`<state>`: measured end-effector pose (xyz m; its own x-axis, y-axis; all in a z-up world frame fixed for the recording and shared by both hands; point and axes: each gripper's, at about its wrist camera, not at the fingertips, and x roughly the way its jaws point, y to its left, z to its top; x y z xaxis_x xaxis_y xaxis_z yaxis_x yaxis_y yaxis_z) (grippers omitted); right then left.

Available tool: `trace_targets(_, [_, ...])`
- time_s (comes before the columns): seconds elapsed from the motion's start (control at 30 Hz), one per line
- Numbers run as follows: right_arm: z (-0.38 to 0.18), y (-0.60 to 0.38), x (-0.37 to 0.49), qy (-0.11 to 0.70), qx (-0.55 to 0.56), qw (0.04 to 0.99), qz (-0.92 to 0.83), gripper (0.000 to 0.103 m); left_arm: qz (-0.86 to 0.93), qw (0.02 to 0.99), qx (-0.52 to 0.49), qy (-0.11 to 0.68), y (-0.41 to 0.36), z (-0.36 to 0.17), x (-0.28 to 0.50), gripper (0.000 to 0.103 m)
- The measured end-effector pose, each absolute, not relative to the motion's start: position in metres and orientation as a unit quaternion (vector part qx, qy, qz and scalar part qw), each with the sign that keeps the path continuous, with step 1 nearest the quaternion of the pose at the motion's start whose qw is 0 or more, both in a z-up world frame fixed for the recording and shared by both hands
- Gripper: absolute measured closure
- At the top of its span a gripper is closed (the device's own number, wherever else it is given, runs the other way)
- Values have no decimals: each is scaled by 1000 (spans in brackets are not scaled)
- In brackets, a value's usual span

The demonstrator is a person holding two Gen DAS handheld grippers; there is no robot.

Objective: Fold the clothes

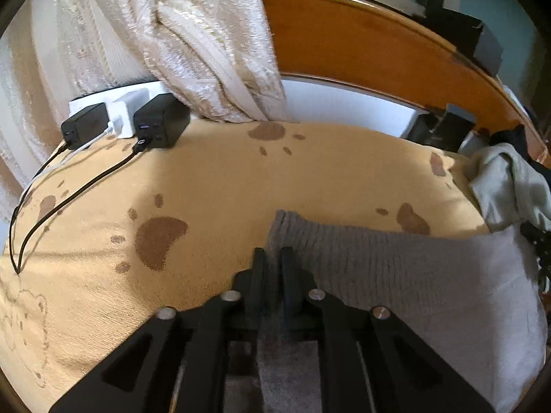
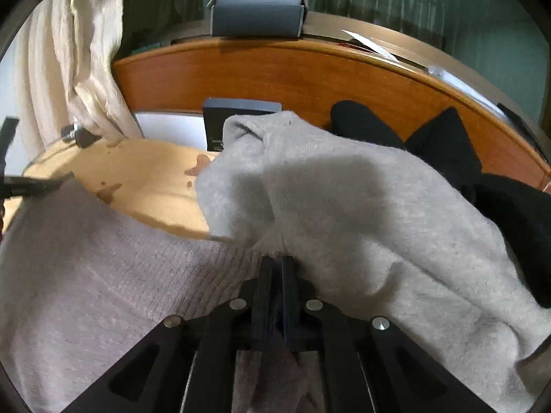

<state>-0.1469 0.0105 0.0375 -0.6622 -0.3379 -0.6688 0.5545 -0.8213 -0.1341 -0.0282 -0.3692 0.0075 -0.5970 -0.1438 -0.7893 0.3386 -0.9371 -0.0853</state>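
Observation:
A grey ribbed knit sweater (image 1: 396, 275) lies flat on the tan blanket (image 1: 213, 186); the right wrist view shows it at lower left (image 2: 86, 275). My left gripper (image 1: 272, 258) sits low at the sweater's left corner, jaws a narrow gap apart, with knit showing in the gap and no clear pinch. A light grey garment (image 2: 344, 206) drapes over my right gripper (image 2: 276, 265), which is shut on a fold bunched at its tips. The tips are partly hidden under that fold. One of the left gripper's fingers (image 2: 41, 186) shows at that view's left edge.
A white power strip with black chargers (image 1: 158, 124) and trailing cables (image 1: 69, 199) sits at the blanket's far left. A cream curtain (image 1: 193, 41) hangs behind it. The wooden headboard (image 2: 275, 75) runs along the back, with black clothes (image 2: 447, 151) and a grey box (image 2: 256, 20) by it.

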Motion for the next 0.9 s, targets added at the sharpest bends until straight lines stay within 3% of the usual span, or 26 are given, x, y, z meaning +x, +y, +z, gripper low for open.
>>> trace_targets(0.03, [38, 9, -147, 172, 331, 251, -893, 98, -885, 142, 431, 102, -369, 9, -27, 69])
trace_targets(0.1, [43, 11, -146, 176, 345, 257, -885, 97, -887, 155, 427, 86, -368, 14, -20, 39])
trace_targets(0.17, [50, 17, -143, 169, 357, 260, -881, 97, -895, 167, 404, 84, -369, 27, -3, 26])
trace_targets(0.2, [56, 23, -140, 158, 354, 258, -885, 97, -899, 173, 393, 85, -371, 34, 6, 21])
trace_targets(0.3, [77, 38, -118, 137, 333, 255, -897, 88, -908, 192, 364, 71, -368, 56, 34, 20])
trace_targets(0.33, [83, 41, -109, 134, 325, 257, -900, 72, -913, 197, 352, 63, -361, 64, 47, 20])
trace_targets(0.37, [87, 42, -99, 129, 317, 262, -902, 41, -917, 189, 345, 60, -355, 69, 54, 19])
trace_targets(0.43, [91, 40, -73, 120, 303, 287, -901, 13, -928, 144, 340, 47, -328, 76, 67, 17])
trace_targets(0.57, [83, 14, -23, 155, 282, 341, -883, 13, -923, 69, 379, -6, -270, 54, 69, 14])
trace_targets(0.67, [63, -6, -5, 192, 303, 373, -856, 13, -907, 71, 415, -31, -253, 30, 62, 14])
trace_targets(0.8, [29, -15, -2, 244, 366, 396, -806, 13, -901, 64, 430, 19, -274, 13, 65, 10])
trace_targets(0.9, [17, 1, -12, 217, 385, 414, -796, 12, -899, 67, 430, 42, -288, 10, 68, 5])
